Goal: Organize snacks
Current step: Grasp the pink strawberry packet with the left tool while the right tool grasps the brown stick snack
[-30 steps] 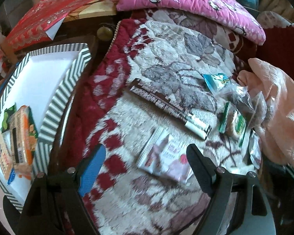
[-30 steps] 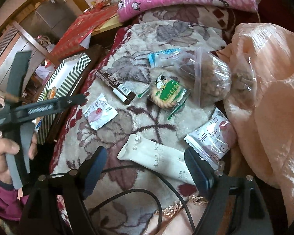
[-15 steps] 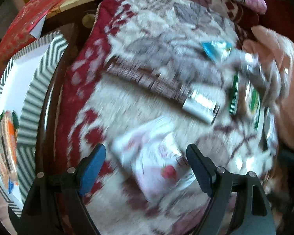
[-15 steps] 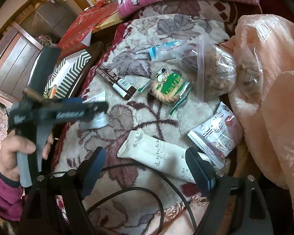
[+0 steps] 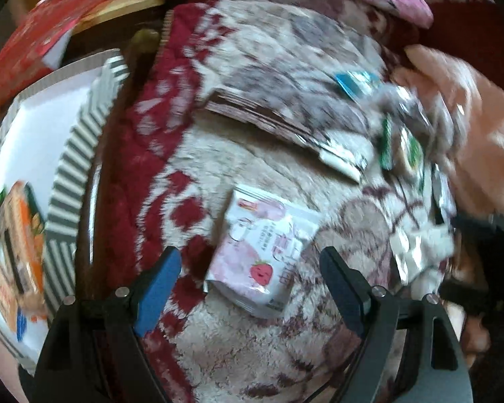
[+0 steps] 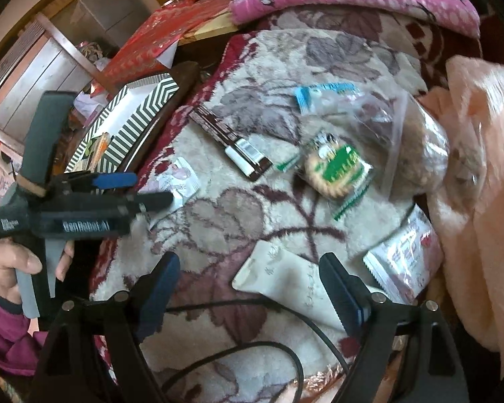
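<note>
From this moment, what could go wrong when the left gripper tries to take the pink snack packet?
The pink packet lies flat on the fluffy blanket, so the open left gripper may pinch blanket pile with it, or the thin wrapper may slip out. The right gripper hovers over a black cable beside the white packet; it might snag.

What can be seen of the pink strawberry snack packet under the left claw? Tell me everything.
The strawberry packet is a small, squarish, glossy sealed pouch, white and pale pink, with a red smiling strawberry printed near one corner and crimped ends. It lies flat, face up and slightly askew on the plush floral blanket, apart from the other snacks. The left claw hangs open around it, with neither finger touching it.
</note>
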Demonstrator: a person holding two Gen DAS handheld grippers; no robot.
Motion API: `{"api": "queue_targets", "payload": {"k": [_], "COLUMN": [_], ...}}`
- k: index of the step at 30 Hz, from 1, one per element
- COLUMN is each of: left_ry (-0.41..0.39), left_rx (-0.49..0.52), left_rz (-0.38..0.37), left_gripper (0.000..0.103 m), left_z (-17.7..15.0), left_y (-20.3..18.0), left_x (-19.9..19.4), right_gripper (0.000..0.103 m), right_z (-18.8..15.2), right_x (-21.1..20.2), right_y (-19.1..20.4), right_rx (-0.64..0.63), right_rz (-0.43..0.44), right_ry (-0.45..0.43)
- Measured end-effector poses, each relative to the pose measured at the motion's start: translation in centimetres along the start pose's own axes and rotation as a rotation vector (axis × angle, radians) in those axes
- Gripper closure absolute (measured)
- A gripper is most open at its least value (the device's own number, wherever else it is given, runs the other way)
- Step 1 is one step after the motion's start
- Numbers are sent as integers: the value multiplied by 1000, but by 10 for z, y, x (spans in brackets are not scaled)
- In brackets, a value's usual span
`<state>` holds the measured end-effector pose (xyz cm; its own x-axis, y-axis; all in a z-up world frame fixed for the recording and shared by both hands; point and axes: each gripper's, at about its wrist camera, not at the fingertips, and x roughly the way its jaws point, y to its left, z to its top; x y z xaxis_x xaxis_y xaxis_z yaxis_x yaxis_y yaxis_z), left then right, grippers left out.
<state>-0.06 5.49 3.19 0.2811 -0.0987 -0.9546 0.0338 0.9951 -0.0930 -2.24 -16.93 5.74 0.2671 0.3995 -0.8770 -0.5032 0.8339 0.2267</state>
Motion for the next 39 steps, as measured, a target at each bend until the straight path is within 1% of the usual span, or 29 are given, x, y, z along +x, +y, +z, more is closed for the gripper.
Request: {"api": "queue_targets", "payload": {"k": [3, 6, 7, 8, 9, 12, 15, 17, 19, 23, 25, 26, 28, 30, 31, 32, 34, 36, 37, 39], "left_ry": [10, 9, 10, 12, 21, 7, -10, -22, -35, -52, -52, -51, -49, -52, -54, -55, -52, -52, -56, -65], "left_rx": [54, 83, 82, 73, 61, 30, -12, -38, -45, -70, -87, -98, -113, -119, -120, -122, -132, -139, -141, -142], "left_rz": [-10, -31, -37, -42, -43, -58, -52, -53, -49, -54, -56, -57, -63, -65, -65, -64, -68, -73, -74, -73], "left_gripper": [19, 20, 31, 47, 50, 51, 51, 51, 51, 50, 50, 50, 50, 50, 50, 50, 50, 50, 50, 50], "left_z": [0, 3, 3, 3, 3, 1, -4, -7, -10, -14, -15, -16, -18, -19, -20, -20, -21, -21, -21, -22], "left_y": [-1, -1, 0, 1, 4, 11, 20, 26, 29, 36, 42, 45, 50, 52, 53, 53, 56, 57, 57, 56], "left_x": [5, 12, 14, 16, 19, 18, 10, 3, -4, -16, -17, -18, -19, -21, -21, -22, -22, -23, -24, -27], "right_gripper": [14, 14, 14, 14, 14, 14, 14, 19, 26, 31, 42, 44, 58, 65, 71, 73, 81, 87, 89, 92], "right_z": [5, 12, 16, 20, 25, 44, 63, 76, 85, 100, 106, 108, 113, 116, 117, 116, 114, 111, 110, 105], "right_x": [0, 5, 8, 10, 13, 22, 39, 55, 69, 95, 105, 109, 119, 125, 126, 124, 118, 110, 106, 100], "right_y": [1, 3, 6, 9, 12, 24, 35, 41, 45, 56, 62, 65, 68, 69, 69, 68, 67, 63, 59, 57], "right_rx": [3, 7, -1, -10, -24, -91, -180, -238, -273, -348, -387, -404, -441, -456, -463, -467, -466, -445, -417, -395], "right_rz": [2, 11, 10, 11, 13, 21, -4, -24, -36, -58, -74, -80, -104, -117, -122, -124, -119, -115, -93, -85], "right_ry": [-6, -4, -4, -5, -9, -22, -11, 10, 35, 78, 104, 113, 138, 156, 163, 163, 161, 144, 140, 132]}}
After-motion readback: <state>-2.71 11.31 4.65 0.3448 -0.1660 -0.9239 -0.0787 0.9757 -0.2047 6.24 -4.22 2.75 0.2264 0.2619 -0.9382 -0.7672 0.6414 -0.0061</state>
